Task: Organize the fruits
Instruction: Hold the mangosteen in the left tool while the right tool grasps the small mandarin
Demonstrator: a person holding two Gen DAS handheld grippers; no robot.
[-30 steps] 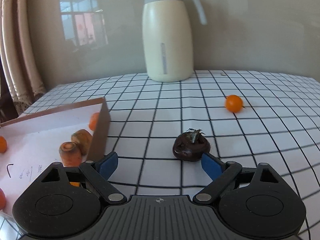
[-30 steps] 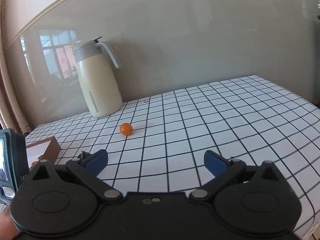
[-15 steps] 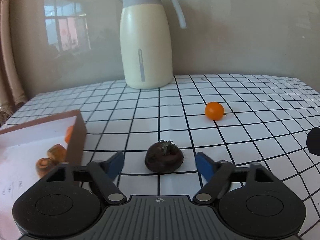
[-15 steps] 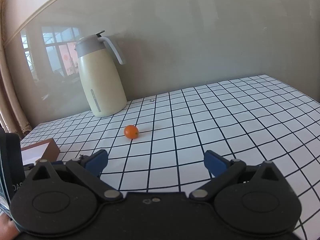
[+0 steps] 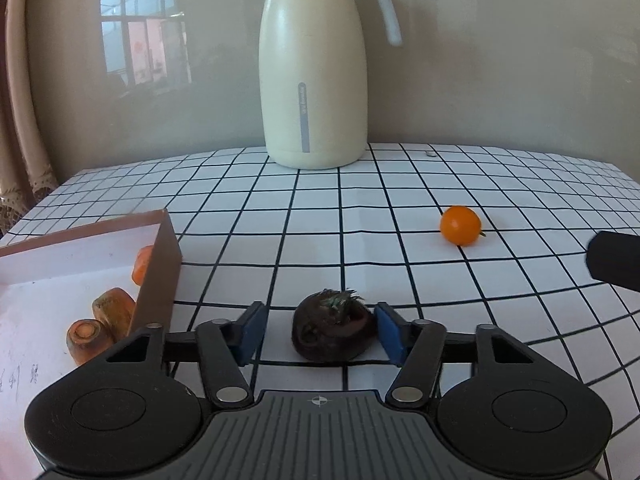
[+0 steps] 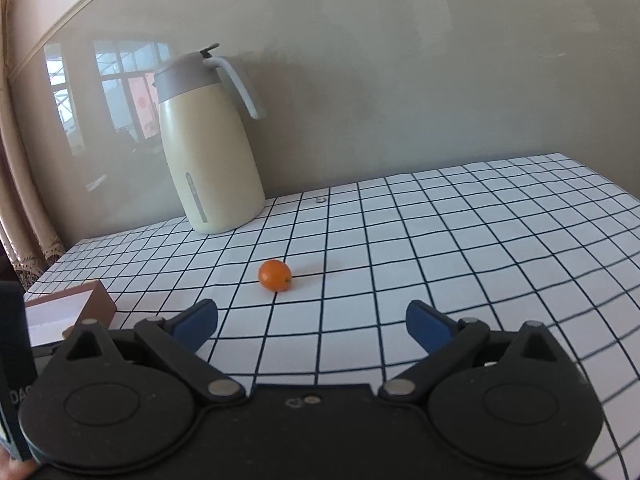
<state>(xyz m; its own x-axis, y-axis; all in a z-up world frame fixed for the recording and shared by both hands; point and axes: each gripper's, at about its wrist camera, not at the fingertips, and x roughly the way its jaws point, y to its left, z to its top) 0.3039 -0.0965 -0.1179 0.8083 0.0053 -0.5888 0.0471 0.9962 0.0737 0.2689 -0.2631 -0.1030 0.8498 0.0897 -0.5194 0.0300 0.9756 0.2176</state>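
A dark brown water chestnut (image 5: 334,330) lies on the checked tablecloth between the blue pads of my left gripper (image 5: 320,334). The jaws are part closed around it; the right pad is close to it, the left pad stands a little apart. A small orange fruit (image 5: 460,225) lies further right; it also shows in the right wrist view (image 6: 274,275). My right gripper (image 6: 312,322) is open and empty, short of that fruit. A brown box (image 5: 158,264) with white lining holds carrot pieces (image 5: 100,328) at the left.
A cream thermos jug (image 5: 312,80) stands at the back by the wall; it also shows in the right wrist view (image 6: 208,152). The box corner (image 6: 86,306) shows at the left. A curtain (image 5: 20,120) hangs at the far left. The checked table (image 6: 480,240) stretches to the right.
My left gripper has moved forward around the water chestnut and its jaws have narrowed on it. My right gripper has drifted closer to the orange fruit, still open.
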